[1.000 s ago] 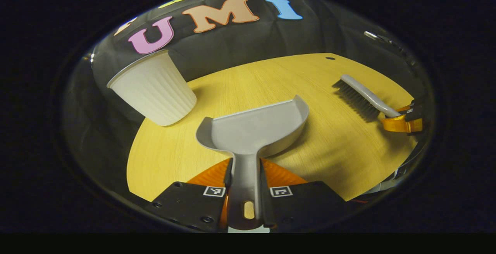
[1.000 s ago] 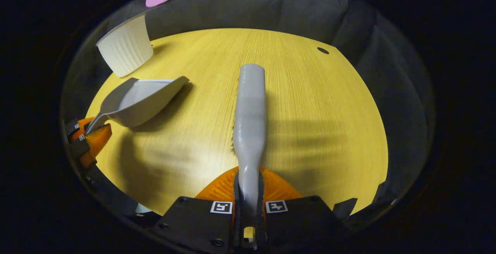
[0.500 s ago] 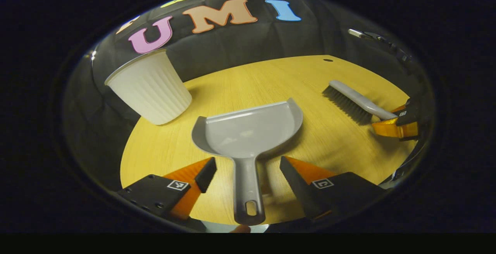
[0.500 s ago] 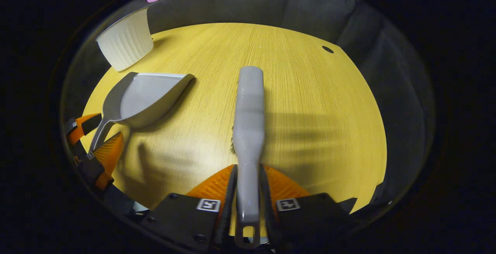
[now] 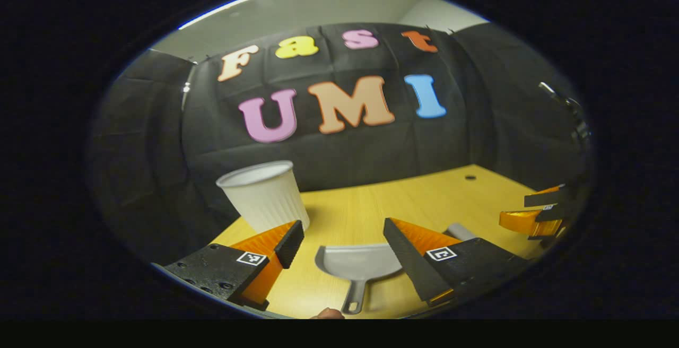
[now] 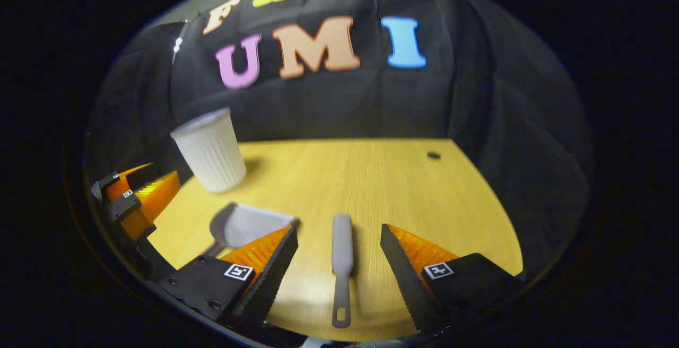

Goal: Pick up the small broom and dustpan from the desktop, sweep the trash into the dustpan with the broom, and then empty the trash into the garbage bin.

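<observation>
The grey dustpan (image 5: 358, 266) lies flat on the wooden table (image 5: 371, 205), its handle toward me. Above it my left gripper (image 5: 342, 239) stands open and clear of it. In the right gripper view the grey broom (image 6: 342, 258) lies on the table (image 6: 398, 189), handle toward me, under my open right gripper (image 6: 338, 234), which does not touch it. The dustpan (image 6: 244, 226) rests to the broom's left. The white ribbed garbage bin (image 5: 262, 194) stands upright at the table's back left, and is seen as the bin (image 6: 209, 149) in the right gripper view.
The right gripper (image 5: 536, 215) shows at the right edge of the left gripper view, and the left gripper (image 6: 135, 194) at the left edge of the right gripper view. A small dark hole (image 6: 434, 155) marks the table's far right. Black cloth walls close the back.
Both grippers opened, letting go of the dustpan and the broom, then drew back and up. Dustpan and broom now lie on the table.
</observation>
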The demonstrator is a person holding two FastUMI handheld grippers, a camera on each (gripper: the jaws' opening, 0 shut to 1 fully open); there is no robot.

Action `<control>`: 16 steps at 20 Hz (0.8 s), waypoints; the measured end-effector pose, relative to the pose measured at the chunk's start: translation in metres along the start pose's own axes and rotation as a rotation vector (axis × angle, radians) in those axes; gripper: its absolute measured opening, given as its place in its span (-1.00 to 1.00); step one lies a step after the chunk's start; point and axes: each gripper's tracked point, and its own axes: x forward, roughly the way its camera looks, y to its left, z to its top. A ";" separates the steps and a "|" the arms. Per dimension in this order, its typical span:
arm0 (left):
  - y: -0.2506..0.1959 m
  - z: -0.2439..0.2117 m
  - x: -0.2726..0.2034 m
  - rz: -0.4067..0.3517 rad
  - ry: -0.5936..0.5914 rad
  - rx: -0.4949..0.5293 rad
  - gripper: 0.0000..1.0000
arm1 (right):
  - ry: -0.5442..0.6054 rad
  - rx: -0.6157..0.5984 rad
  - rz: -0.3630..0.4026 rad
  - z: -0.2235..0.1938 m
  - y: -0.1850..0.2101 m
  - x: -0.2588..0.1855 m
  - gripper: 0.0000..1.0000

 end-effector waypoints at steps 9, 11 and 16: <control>-0.038 0.113 -0.035 -0.140 -0.253 -0.061 0.85 | -0.302 -0.015 -0.054 0.086 -0.007 -0.096 1.00; -0.040 0.118 -0.038 -0.173 -0.279 -0.058 1.00 | -0.332 -0.003 -0.044 0.091 0.007 -0.104 1.00; -0.039 0.121 -0.043 -0.231 -0.297 -0.060 0.85 | -0.364 -0.011 -0.061 0.097 0.024 -0.111 1.00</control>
